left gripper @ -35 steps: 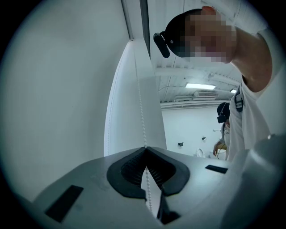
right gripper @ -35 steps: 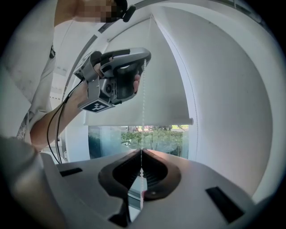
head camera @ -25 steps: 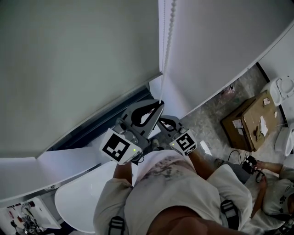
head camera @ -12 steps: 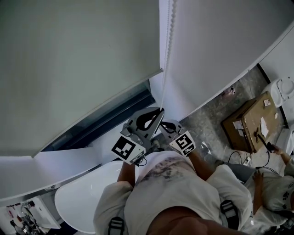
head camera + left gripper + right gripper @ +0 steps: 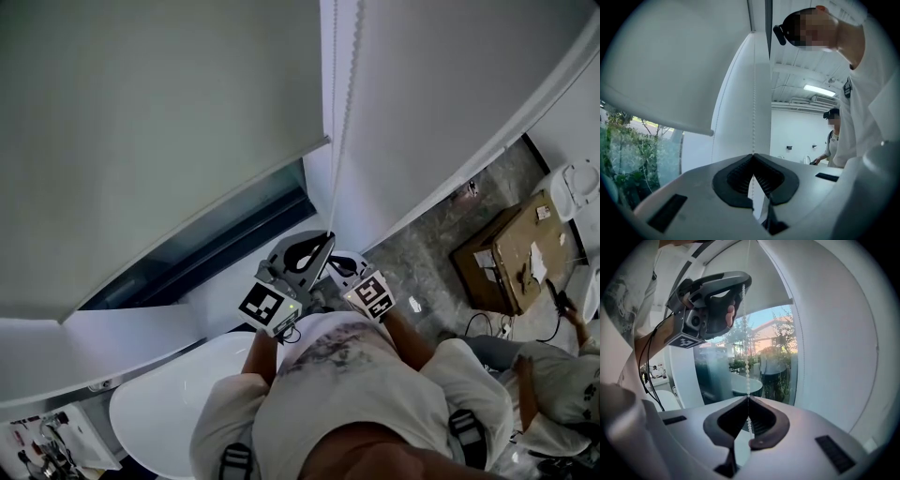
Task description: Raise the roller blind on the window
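The grey roller blind (image 5: 159, 122) covers most of the window, and a dark strip of glass (image 5: 225, 248) shows below its bottom bar. A white bead chain (image 5: 345, 75) hangs down beside the blind. My left gripper (image 5: 328, 237) is shut on the bead chain (image 5: 754, 93), which runs into its closed tips (image 5: 753, 154). Just below it, my right gripper (image 5: 330, 268) is also shut on the chain (image 5: 746, 357), which passes between its closed tips (image 5: 748, 397). In the right gripper view the left gripper (image 5: 744, 283) pinches the same chain higher up.
A cardboard box (image 5: 502, 248) lies on the floor at the right, with a seated person (image 5: 553, 375) near it. A white rounded table (image 5: 159, 412) stands at the lower left under the white sill (image 5: 141, 333). Another person (image 5: 832, 136) stands far off indoors.
Both grippers have moved down along the wall with the bead chain pinched in them. The blind's bottom bar has risen a little, and the strip of glass is wider.
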`<state>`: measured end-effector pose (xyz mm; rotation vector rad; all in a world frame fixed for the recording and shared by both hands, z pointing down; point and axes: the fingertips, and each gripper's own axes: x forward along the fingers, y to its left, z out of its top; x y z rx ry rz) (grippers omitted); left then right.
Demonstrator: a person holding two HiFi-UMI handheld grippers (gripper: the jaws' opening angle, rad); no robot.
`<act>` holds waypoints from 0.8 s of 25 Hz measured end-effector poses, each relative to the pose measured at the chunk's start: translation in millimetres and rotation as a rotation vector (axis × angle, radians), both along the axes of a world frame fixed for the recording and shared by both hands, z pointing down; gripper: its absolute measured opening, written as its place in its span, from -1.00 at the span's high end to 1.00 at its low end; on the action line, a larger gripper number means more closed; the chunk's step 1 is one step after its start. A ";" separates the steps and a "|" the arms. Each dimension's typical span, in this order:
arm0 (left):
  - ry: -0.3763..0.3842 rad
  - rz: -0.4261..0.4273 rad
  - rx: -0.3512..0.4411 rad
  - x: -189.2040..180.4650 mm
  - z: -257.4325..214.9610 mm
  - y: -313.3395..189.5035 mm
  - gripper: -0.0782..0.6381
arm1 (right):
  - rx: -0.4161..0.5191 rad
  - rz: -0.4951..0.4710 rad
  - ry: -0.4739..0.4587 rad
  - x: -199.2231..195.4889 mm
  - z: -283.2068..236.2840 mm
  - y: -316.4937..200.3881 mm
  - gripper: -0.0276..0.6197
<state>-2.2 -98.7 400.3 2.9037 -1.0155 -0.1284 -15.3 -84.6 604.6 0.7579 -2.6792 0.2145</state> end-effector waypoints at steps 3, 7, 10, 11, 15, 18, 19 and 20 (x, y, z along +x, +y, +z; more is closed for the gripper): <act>-0.006 -0.006 -0.011 -0.7 9.4 0.3 0.76 | -0.011 -0.009 0.025 0.1 9.2 4.0 0.73; -0.012 -0.007 -0.004 -3.2 8.3 1.6 0.76 | 0.008 -0.013 0.048 0.0 7.3 8.8 0.72; -0.008 -0.010 -0.003 -5.8 6.6 1.7 0.76 | 0.032 -0.017 0.040 -1.6 -2.6 11.9 0.72; -0.007 -0.013 0.000 -5.8 5.6 2.3 0.76 | 0.043 -0.019 0.026 -1.6 -9.7 13.6 0.72; -0.007 -0.016 0.001 -5.9 6.7 2.2 0.76 | 0.090 -0.009 -0.043 0.5 -46.0 16.2 0.72; -0.008 -0.020 0.005 -6.7 6.5 0.2 0.76 | 0.128 0.005 -0.079 5.6 -79.3 15.3 0.72; -0.008 -0.022 0.006 -6.7 6.1 0.1 0.76 | 0.140 0.010 -0.096 8.1 -92.1 14.9 0.72; -0.008 -0.024 0.007 -6.9 6.2 -0.4 0.76 | 0.152 0.016 -0.115 10.7 -105.3 13.6 0.72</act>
